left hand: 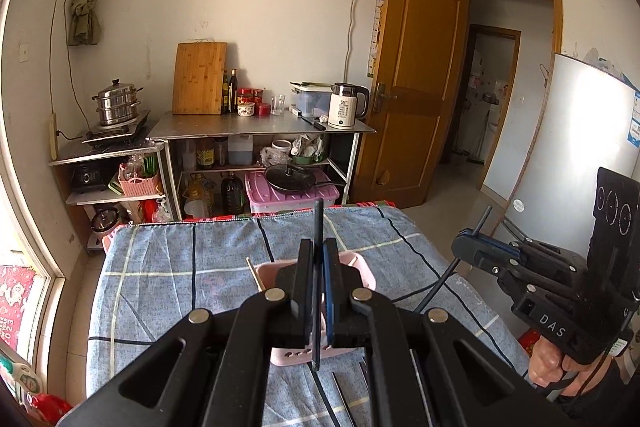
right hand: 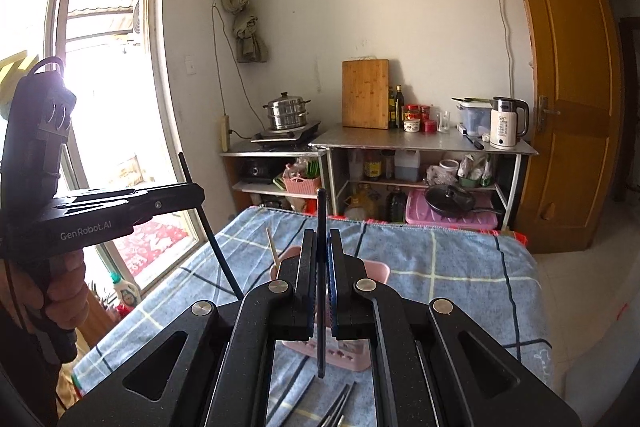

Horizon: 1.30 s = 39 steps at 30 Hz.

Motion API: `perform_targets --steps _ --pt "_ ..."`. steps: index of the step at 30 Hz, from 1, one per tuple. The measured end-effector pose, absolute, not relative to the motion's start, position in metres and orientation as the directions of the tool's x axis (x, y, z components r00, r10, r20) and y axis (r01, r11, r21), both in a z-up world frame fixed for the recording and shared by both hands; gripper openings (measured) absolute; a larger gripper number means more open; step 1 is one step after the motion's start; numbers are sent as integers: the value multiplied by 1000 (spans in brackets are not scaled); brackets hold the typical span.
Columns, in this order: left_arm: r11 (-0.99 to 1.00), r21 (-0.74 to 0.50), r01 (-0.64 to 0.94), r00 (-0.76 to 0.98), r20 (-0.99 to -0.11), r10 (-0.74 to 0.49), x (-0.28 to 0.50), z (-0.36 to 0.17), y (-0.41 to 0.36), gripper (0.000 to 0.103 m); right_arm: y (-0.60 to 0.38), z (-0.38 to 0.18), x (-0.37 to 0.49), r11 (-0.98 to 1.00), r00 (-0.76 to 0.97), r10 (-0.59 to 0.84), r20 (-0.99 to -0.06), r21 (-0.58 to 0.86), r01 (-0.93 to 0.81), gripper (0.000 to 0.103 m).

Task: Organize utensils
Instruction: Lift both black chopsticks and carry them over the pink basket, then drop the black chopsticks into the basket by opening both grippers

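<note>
Each gripper is clamped on one black chopstick. The left gripper point(left hand: 319, 275) pinches its black chopstick point(left hand: 318, 227) upright between narrow jaws, above the pink basket point(left hand: 362, 269) that stands on the blue checked tablecloth point(left hand: 180, 267). The right gripper point(right hand: 320, 267) holds a second black chopstick point(right hand: 321, 219) the same way over the same basket, where a pale wooden chopstick point(right hand: 273, 247) leans at the far left corner. More dark chopsticks point(right hand: 320, 407) lie on the cloth near the basket's near side.
</note>
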<state>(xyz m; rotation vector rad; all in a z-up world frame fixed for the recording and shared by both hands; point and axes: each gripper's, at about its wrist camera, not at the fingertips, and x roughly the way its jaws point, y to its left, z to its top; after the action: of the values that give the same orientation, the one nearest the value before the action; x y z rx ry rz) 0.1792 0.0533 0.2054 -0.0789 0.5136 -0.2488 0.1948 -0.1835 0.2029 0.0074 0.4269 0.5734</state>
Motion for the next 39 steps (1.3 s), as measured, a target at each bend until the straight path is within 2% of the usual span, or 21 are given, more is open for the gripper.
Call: perform_targets --steps 7,16,36,39 --pt "972 -134 195 860 -453 -235 205 220 63 5 -169 219 217 840 767 537 -351 144 -523 5" --pt "974 -138 181 861 -456 -225 224 209 70 5 -155 213 243 833 757 553 -348 193 -519 5" --pt "971 -194 141 781 -581 -229 245 127 76 6 -146 135 266 842 668 524 -528 203 -499 5" --pt "974 -187 131 788 -576 -217 240 126 77 12 -149 137 262 844 674 521 -525 198 -498 12"
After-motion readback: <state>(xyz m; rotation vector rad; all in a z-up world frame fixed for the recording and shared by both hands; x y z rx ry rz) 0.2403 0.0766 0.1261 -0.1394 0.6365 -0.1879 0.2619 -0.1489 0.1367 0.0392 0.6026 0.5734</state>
